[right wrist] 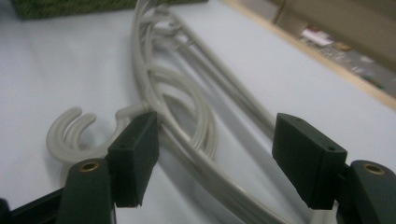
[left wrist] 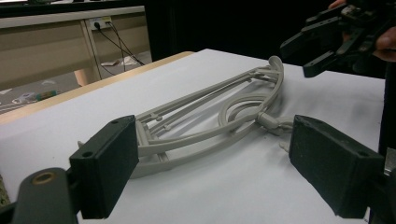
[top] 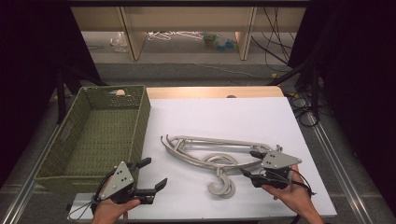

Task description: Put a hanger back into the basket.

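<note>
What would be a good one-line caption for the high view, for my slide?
Right gripper with open jaws at the stacked grey plastic hangers on the white table, beside an empty green woven basket.

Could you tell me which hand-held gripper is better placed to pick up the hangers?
Probably the right hand-held gripper: its open jaws already straddle the end of the hangers. The left hand-held gripper sits apart from them, beside the basket, open.

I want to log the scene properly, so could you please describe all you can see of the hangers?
The hangers are pale grey, plastic-looking, stacked flat in a pile on the white table, right of the basket. Their curved arms overlap, and the hooks point toward the person. The right gripper straddles their right end, jaws apart, not yet gripping.
</note>
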A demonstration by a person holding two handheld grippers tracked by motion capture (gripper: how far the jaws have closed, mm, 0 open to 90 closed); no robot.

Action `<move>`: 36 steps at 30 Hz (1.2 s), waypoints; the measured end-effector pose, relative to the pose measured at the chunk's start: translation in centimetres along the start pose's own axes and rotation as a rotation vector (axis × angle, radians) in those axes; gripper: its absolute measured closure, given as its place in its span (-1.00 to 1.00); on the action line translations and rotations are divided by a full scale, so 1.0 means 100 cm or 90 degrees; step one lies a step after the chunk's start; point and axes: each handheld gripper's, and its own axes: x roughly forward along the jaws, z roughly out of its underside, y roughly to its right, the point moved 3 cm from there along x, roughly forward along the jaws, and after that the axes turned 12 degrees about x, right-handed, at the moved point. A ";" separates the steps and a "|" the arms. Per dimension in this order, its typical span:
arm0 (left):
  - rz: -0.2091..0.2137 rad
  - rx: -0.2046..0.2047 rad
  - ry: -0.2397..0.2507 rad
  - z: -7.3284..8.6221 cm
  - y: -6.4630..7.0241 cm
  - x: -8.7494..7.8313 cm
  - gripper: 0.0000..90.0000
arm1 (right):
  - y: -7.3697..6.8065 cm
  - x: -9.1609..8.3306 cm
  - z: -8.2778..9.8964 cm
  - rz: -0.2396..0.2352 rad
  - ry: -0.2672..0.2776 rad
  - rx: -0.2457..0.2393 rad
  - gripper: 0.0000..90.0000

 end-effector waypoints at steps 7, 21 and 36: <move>0.006 0.003 -0.004 0.000 0.002 -0.001 -0.65 | -0.003 0.028 -0.004 -0.024 -0.100 -0.092 -0.07; 0.010 0.006 -0.018 0.002 0.004 0.000 -0.65 | 0.004 0.053 0.004 -0.014 -0.213 -0.170 0.26; 0.019 0.028 -0.044 0.005 0.007 0.003 -0.65 | 0.005 0.053 0.005 -0.032 -0.230 -0.319 0.70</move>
